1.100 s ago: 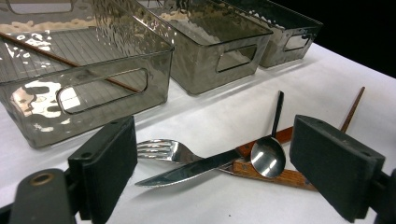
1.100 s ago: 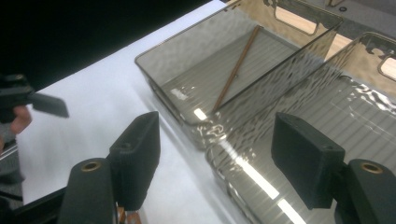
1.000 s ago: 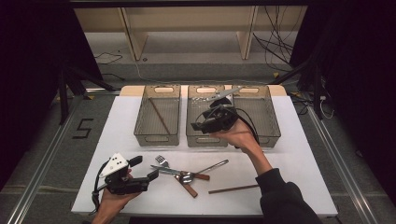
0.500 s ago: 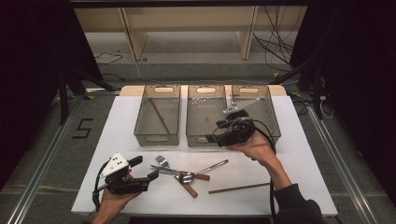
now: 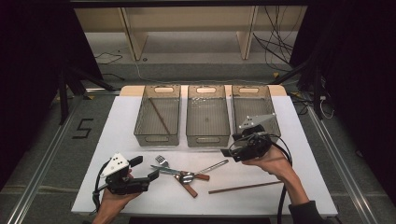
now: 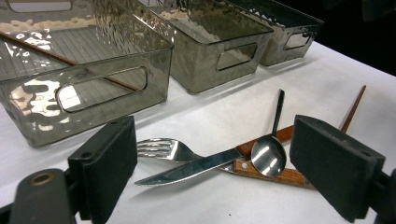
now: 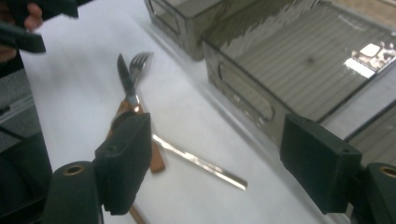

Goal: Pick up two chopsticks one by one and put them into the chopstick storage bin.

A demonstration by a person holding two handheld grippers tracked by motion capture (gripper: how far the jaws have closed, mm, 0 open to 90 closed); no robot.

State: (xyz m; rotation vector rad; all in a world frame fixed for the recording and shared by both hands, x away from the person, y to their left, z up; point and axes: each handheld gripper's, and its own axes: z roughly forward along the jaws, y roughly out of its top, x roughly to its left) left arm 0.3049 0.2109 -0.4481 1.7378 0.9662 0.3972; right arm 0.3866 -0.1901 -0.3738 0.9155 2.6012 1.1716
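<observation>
Resting low at the table's near left corner, the left gripper [image 5: 152,175] points its spread, empty jaws at the cutlery pile. Just beyond lie the fork [image 5: 161,160], knife [image 5: 169,170] and spoon [image 5: 187,176], crossed over each other on the white table [image 5: 289,196]. Farther right, the right gripper [image 5: 226,152] hovers before the middle bin [image 5: 207,114], its jaws just opened wide with nothing between them

1. Three smoky clear bins stand side by side at the table's [image 5: 140,140] far edge: left bin [image 5: 157,114], middle bin [image 5: 207,114], right bin [image 5: 254,107].
2. Left bin holds one brown chopstick [image 5: 159,117], lying diagonally.
3. Wooden shelf frame [image 5: 187,28] beyond the table; cables [image 5: 275,44] on the floor.
</observation>
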